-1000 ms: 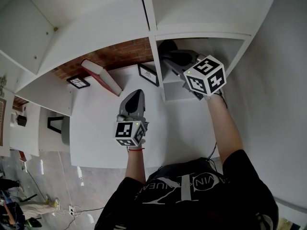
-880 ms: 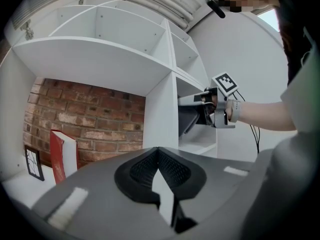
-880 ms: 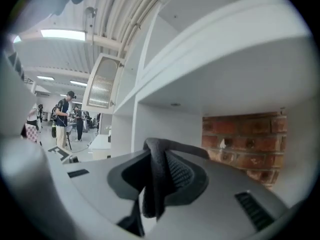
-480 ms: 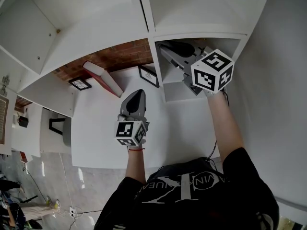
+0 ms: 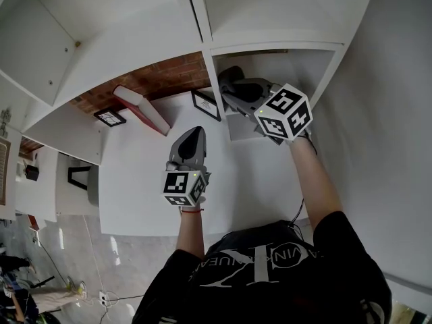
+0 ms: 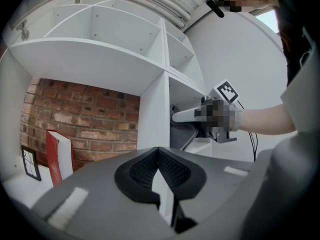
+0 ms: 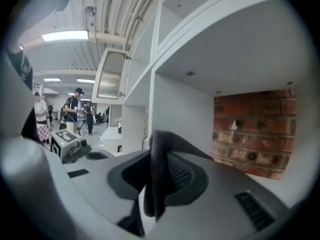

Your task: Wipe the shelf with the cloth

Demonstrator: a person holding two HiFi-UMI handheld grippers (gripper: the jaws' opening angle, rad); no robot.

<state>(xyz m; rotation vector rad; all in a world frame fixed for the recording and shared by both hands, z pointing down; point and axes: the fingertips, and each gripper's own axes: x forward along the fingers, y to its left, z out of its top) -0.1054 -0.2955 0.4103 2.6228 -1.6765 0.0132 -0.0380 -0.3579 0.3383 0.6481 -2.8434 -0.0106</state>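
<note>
Shelf unit [image 5: 135, 42]: white, open-fronted compartments against a brick wall [image 7: 250, 134]. The work area is the lower right compartment, which the right gripper [image 5: 236, 86] reaches into. Its jaws are narrow and clamped on the cloth [image 7: 156, 169], a dark grey fold standing up between the pads. Whether the cloth touches the compartment floor cannot be confirmed from these views. The left gripper [image 5: 192, 135] is held level outside the unit, jaws together and empty. In the left compartment, a red book [image 5: 142, 106] leans, with a framed picture [image 5: 206, 104] just beside the divider.

Hazards:
- The cloth is gripped by a thin fold, so drag against the board could pull it free.
- The compartment is tight, so the gripper body could strike the divider and jolt the framed picture.

Markings: square coded markers on both gripper cubes. The shirt lettering is only partly legible.
</note>
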